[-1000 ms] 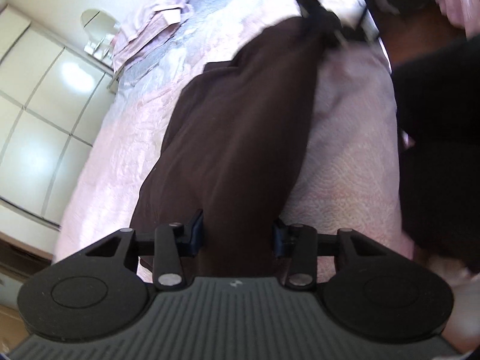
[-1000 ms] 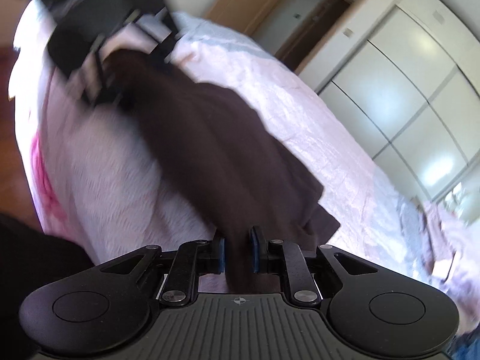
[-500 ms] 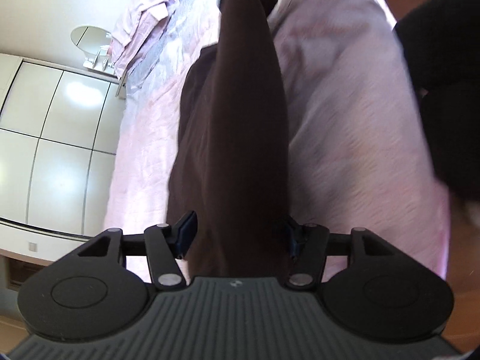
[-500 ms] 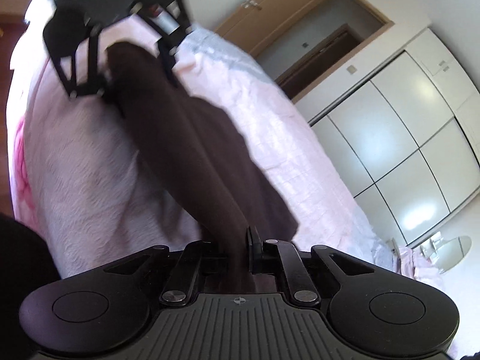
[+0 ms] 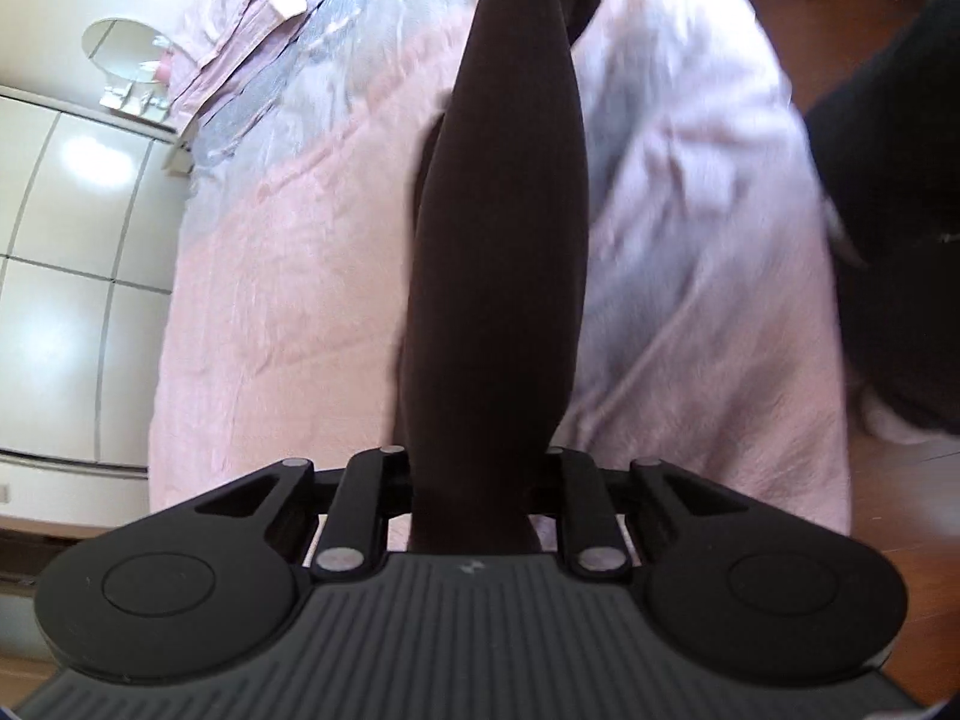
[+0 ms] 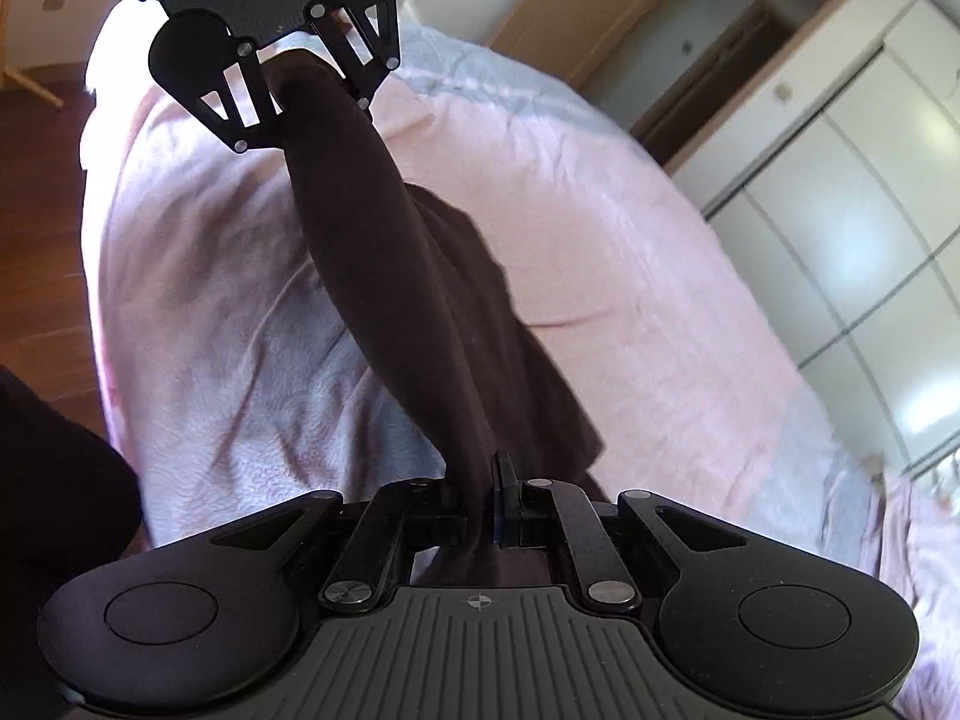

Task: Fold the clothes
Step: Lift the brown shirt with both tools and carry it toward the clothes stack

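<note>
Pink bedding (image 5: 288,312) covers a wide bed that fills most of both views, with white wardrobe doors (image 6: 852,228) along one wall and a brown wooden door (image 6: 708,60) beyond the far end of the bed. On the far part of the bed in the left wrist view lies a crumpled pale pink shirt (image 5: 258,18), and a small round mirror (image 5: 123,51) stands past it near the wall. A dark brown garment (image 5: 498,276) is stretched in the air above the bedding as a long, narrow band between the two tools, one edge hanging down toward the bed. The left gripper (image 5: 480,480) has its jaws closed on one end of the cloth, which bunches thickly between them; from the right wrist view the same tool (image 6: 318,84) appears at the far end of the band. The right gripper (image 6: 486,510) has its jaws pressed nearly together, pinching the other end of the garment (image 6: 408,300). A dark mass, probably the person's clothing (image 5: 888,192), shows at the edge of the bed over a wooden floor (image 6: 42,180).
</note>
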